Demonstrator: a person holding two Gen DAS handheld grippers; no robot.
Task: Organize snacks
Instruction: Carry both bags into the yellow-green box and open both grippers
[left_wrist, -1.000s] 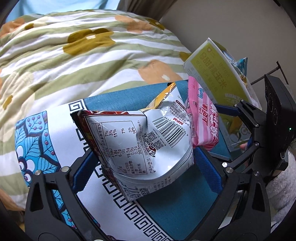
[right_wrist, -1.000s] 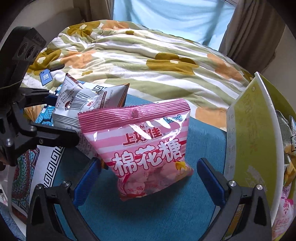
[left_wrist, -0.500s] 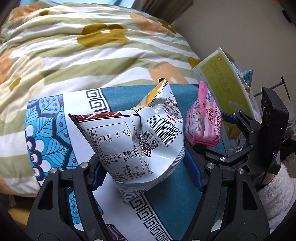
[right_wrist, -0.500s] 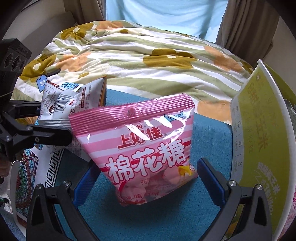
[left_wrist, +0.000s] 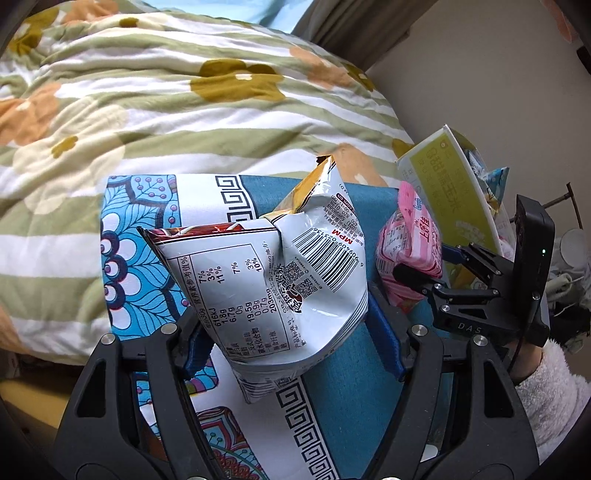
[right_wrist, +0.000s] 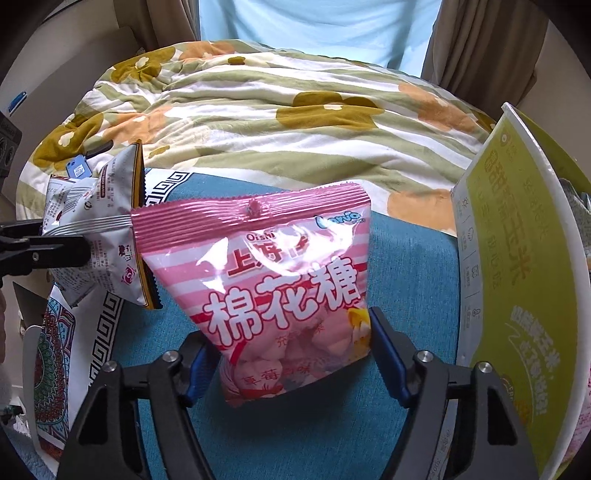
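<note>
1. Two tools over a teal cloth (right_wrist: 410, 266) with a patterned border, spread beside a bed with a floral striped quilt (left_wrist: 177, 107).
2. Left tool (left_wrist: 284, 338): its jaws have just been closing; blue pads press a crumpled white snack bag (left_wrist: 273, 291), nutrition panel and barcode facing up.
3. Right tool (right_wrist: 291, 354): its jaws have just been closing; pads clamp the lower part of a pink marshmallow bag (right_wrist: 280, 280), held upright.
4. Yellow-green carton (right_wrist: 517, 295): stands open just right of the marshmallow bag, other packets inside.
5. A fleecy white sleeve (left_wrist: 550, 402) shows behind the right tool.
</note>
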